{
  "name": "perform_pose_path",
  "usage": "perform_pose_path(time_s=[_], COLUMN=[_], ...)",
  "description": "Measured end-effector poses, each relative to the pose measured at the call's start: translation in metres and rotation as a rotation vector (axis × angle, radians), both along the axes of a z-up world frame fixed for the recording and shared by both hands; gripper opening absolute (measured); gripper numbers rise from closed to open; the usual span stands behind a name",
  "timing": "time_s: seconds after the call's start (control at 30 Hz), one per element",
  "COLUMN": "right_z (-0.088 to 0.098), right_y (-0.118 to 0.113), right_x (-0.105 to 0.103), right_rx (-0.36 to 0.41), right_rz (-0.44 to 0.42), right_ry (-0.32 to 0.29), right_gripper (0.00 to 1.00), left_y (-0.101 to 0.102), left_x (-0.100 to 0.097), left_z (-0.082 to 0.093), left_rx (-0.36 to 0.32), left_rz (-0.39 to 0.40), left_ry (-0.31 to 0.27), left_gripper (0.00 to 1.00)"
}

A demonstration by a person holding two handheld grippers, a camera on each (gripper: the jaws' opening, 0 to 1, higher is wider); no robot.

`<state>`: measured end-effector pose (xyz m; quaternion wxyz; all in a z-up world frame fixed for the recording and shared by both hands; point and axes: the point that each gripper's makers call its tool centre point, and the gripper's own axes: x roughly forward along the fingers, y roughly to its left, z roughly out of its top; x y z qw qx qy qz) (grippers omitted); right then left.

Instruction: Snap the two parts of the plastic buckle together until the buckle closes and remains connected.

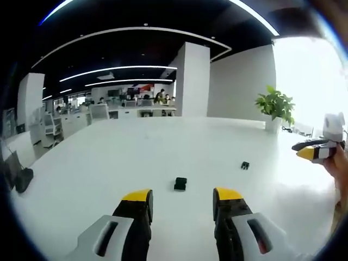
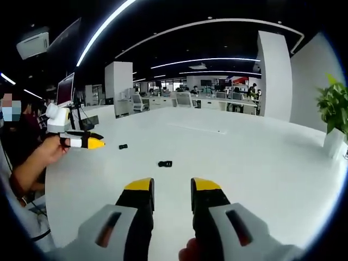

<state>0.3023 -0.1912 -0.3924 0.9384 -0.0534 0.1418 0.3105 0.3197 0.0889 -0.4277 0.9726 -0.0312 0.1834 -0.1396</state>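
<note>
Two black buckle parts lie apart on the white table. One buckle part rests just ahead of my left gripper, which is open with nothing between its yellow-tipped jaws. The other buckle part lies farther right. In the right gripper view this second part sits a short way in front of my right gripper, open and empty. The first part lies near the left gripper, held in a hand at the left. The right gripper enters the left gripper view from the right edge.
A potted plant stands at the table's far corner, also the plant at the right. A person stands by the table's left edge. A dark object lies at the left edge. Office desks and a white pillar stand beyond.
</note>
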Motion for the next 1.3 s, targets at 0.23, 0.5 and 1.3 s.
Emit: perform_pose_path(time_s=[0.23,0.5,1.3], right_z=[0.0,0.003,0.006], right_y=[0.003,0.003,0.002], right_x=[0.003,0.006,0.008], right_rx=[-0.001,-0.006,-0.014], right_rz=[0.017,0.018,0.027], right_ry=[0.006,-0.002,-0.014], right_gripper=[0.26,0.26,0.25], left_y=[-0.002,-0.003,-0.01], left_x=[0.005,0.012,0.03], left_z=[-0.003,-0.006,-0.015], left_rx=[0.0,0.026,0.094], left_rz=[-0.007,-0.014,-0.04], left_ry=[0.011,0.016,0.047], left_gripper=[0.44,0.41,0.35])
